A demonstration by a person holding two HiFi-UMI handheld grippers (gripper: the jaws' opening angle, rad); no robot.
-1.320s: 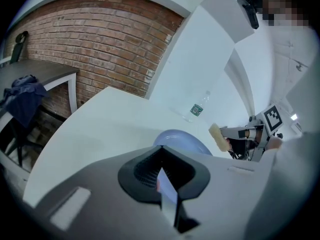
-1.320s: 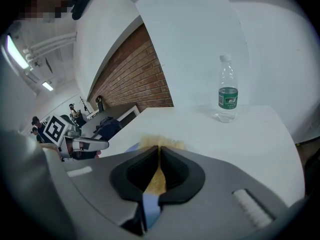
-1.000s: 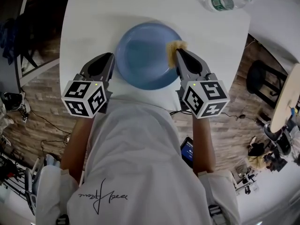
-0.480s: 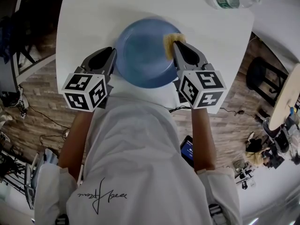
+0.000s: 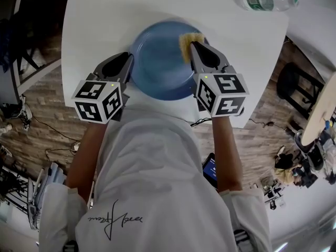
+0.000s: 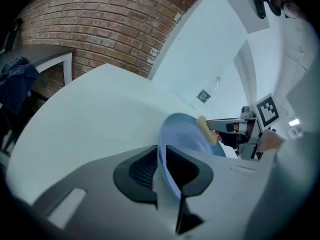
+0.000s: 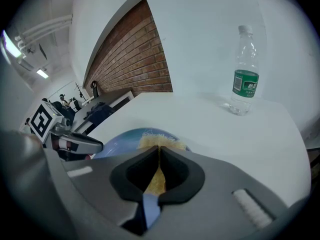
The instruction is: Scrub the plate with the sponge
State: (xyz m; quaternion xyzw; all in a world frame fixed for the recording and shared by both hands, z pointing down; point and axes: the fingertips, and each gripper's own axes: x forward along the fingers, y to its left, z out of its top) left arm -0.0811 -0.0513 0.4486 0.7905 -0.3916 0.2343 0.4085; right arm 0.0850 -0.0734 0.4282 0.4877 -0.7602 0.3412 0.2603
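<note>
A blue plate (image 5: 160, 59) lies on the white table (image 5: 105, 20) in the head view. My left gripper (image 5: 128, 62) is shut on the plate's left rim; in the left gripper view the plate (image 6: 182, 134) stands edge-on between the jaws of the left gripper (image 6: 161, 165). My right gripper (image 5: 191, 45) is shut on a yellow sponge (image 5: 189, 40), pressed on the plate's upper right part. In the right gripper view the sponge (image 7: 157, 143) shows past the closed right gripper (image 7: 159, 151), over the plate (image 7: 120, 140).
A clear water bottle with a green label (image 5: 262, 0) lies at the table's far right; it is upright in the right gripper view, the bottle (image 7: 245, 84). Brick wall (image 6: 100, 29) and wood floor (image 5: 47, 114) surround the table. The person's white shirt (image 5: 157, 172) fills the lower middle.
My right gripper has carried the sponge up and leftward across the plate's right side. The left gripper keeps its hold on the rim, shifted slightly right.
</note>
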